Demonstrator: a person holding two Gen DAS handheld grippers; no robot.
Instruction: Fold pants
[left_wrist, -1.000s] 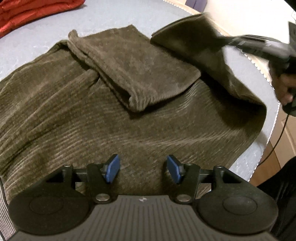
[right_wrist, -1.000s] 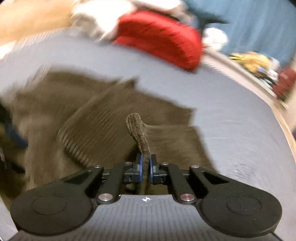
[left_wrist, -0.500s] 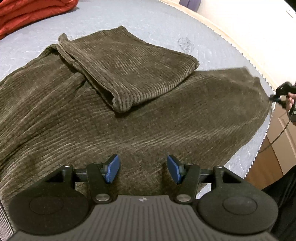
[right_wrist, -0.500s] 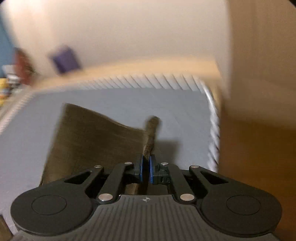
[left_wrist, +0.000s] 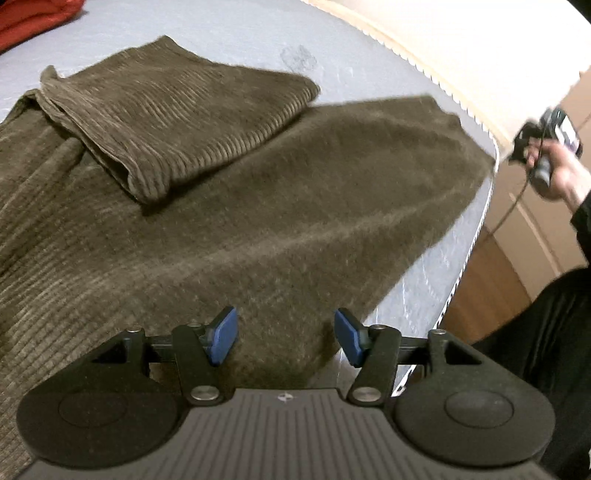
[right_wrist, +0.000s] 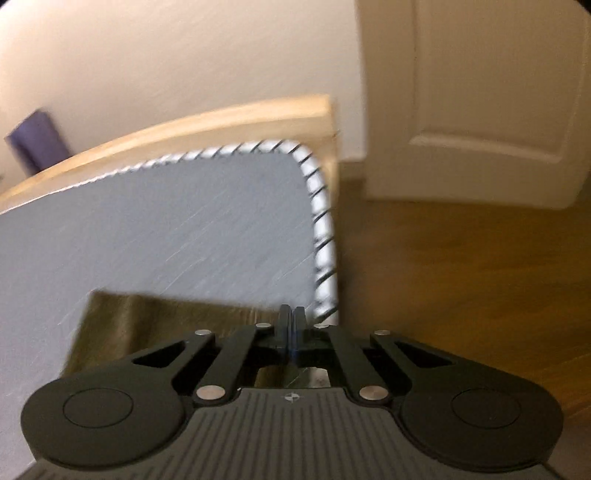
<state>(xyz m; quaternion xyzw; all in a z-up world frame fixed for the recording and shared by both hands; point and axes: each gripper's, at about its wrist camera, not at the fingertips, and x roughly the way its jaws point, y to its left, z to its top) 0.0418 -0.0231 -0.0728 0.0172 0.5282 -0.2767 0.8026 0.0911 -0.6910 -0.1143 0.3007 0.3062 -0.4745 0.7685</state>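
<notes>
My left gripper (left_wrist: 284, 334) jaws are opening above the corduroy pants (left_wrist: 258, 206); right gripper (right_wrist: 291, 317) clenched, seemingly empty. I'd pinch the near edge squarely.

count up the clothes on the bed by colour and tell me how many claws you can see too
Brown corduroy pants: 1
Red garment, only partly in view: 1
Claws: 2, the left claw and the right claw
Total: 4
</notes>
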